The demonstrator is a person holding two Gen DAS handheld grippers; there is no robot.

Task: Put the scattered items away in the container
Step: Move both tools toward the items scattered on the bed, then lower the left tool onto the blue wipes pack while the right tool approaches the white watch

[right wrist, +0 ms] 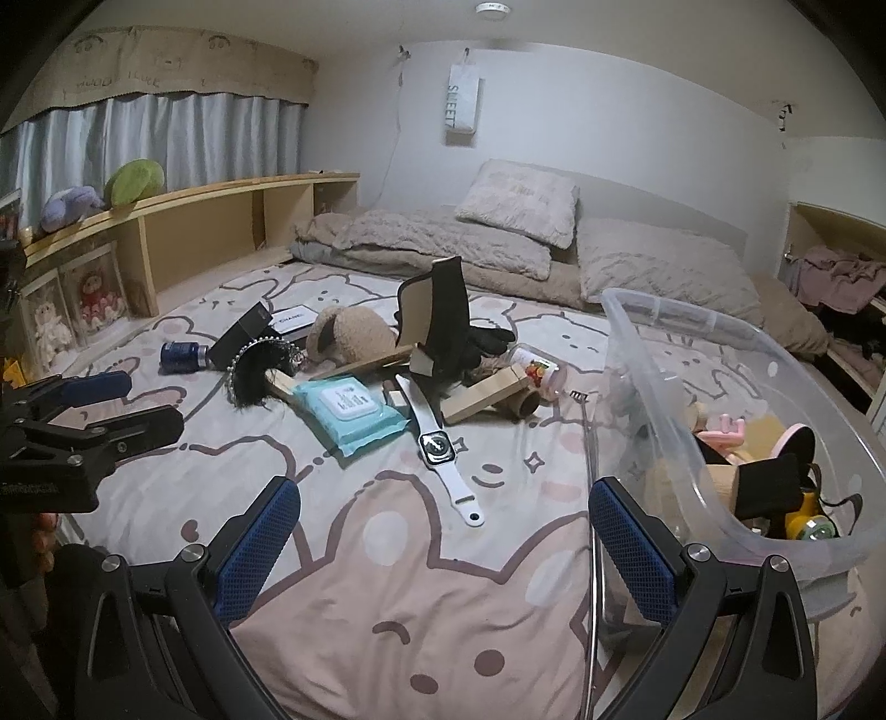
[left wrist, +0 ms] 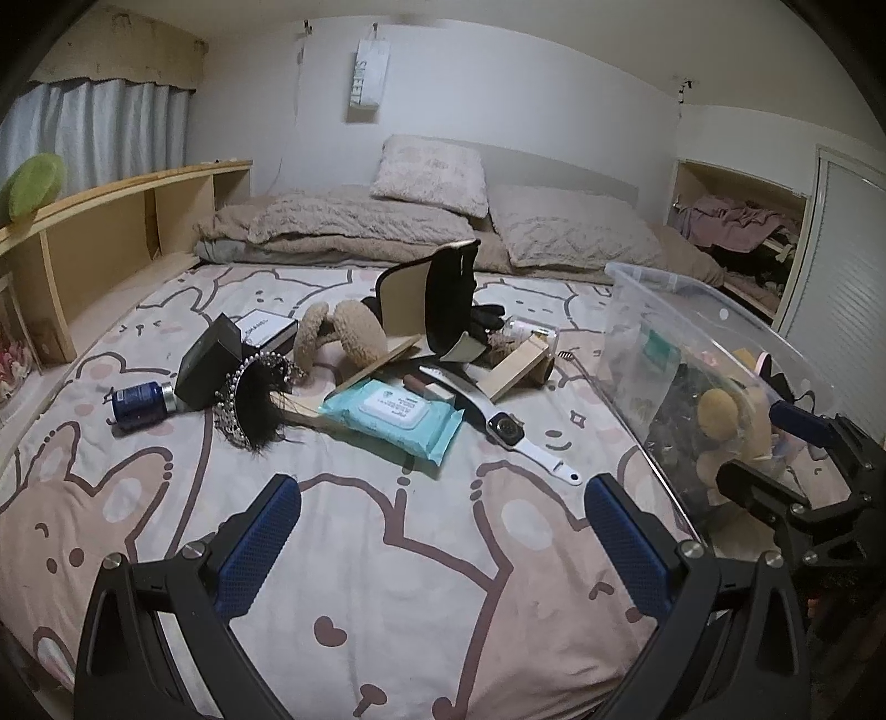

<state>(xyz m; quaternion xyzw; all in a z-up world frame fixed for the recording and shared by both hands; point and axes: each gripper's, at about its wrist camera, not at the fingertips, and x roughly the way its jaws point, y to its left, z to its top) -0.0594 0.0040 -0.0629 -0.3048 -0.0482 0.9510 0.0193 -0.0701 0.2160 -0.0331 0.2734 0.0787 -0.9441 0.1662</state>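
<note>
Smartwatch (left wrist: 506,429), white strap: on bedsheet beyond both grippers, left of clear container (right wrist: 736,343). Left gripper (left wrist: 443,545) and right gripper (right wrist: 443,545): fingers spread, empty.

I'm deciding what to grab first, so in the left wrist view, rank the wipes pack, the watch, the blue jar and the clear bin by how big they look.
1. Clear bin, though it sits nearest the camera
2. Wipes pack
3. Watch, long but thin
4. Blue jar

dim, cool indoor light | ceiling lamp (right wrist: 493,8) overhead | soft shadows | fisheye bending, dark corners
</note>
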